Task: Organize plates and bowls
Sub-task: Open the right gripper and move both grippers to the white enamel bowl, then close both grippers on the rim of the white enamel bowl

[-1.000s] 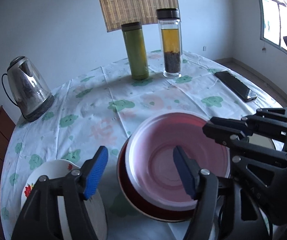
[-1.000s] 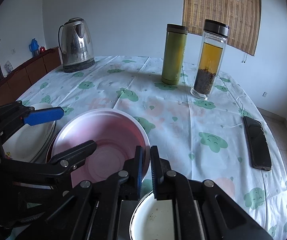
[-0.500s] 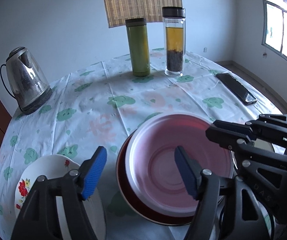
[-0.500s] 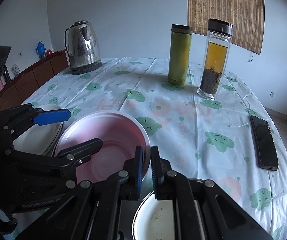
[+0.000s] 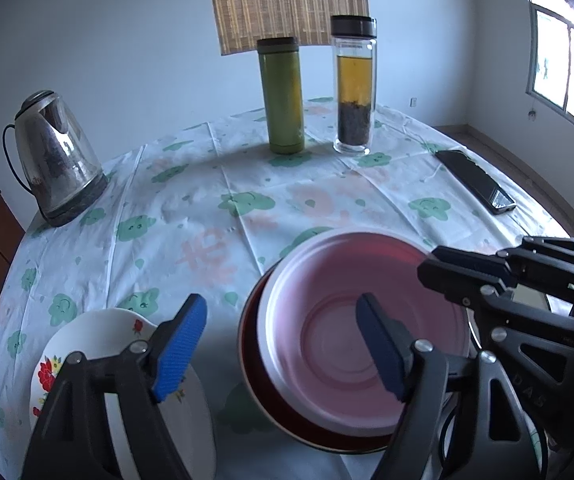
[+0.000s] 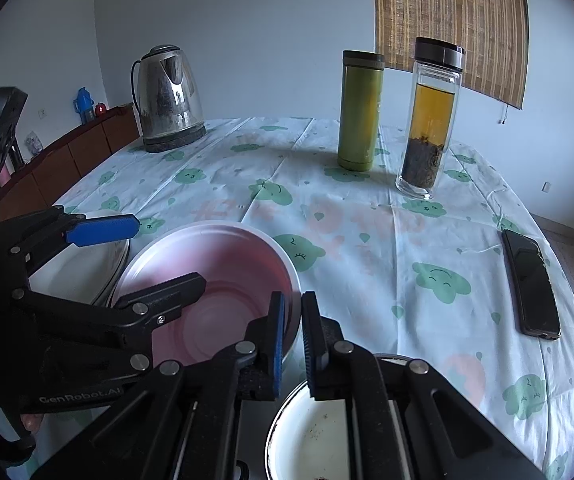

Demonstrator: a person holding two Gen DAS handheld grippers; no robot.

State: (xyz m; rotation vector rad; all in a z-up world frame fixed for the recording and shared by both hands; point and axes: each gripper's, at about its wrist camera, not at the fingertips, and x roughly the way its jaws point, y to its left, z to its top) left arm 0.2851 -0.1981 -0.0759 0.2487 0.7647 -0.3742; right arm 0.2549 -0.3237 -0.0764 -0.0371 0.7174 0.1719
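Observation:
A pink bowl [image 5: 339, 344] sits nested in a dark red bowl [image 5: 271, 408] on the flowered tablecloth. My left gripper [image 5: 281, 346] straddles the pink bowl's left rim and its jaws are opening. One blue pad [image 5: 181, 346] is outside, the other is inside, and neither presses the bowl. A white plate with red flowers [image 5: 87, 336] lies under the left finger. My right gripper [image 6: 294, 340] is shut on the pink bowl's [image 6: 215, 264] right rim. A white enamel bowl [image 6: 311, 436] with crumbs sits just below it. The left gripper [image 6: 147, 260] shows at left.
A steel kettle [image 5: 53, 156] stands at the far left, with a green flask [image 5: 281, 96] and a glass tea bottle [image 5: 354, 88] at the back. A black phone [image 6: 531, 280] lies near the right table edge. A wooden cabinet [image 6: 67, 156] is beyond the left side.
The left gripper's jaws have spread a little wider around the pink bowl's rim. The right gripper and the bowls have stayed where they were.

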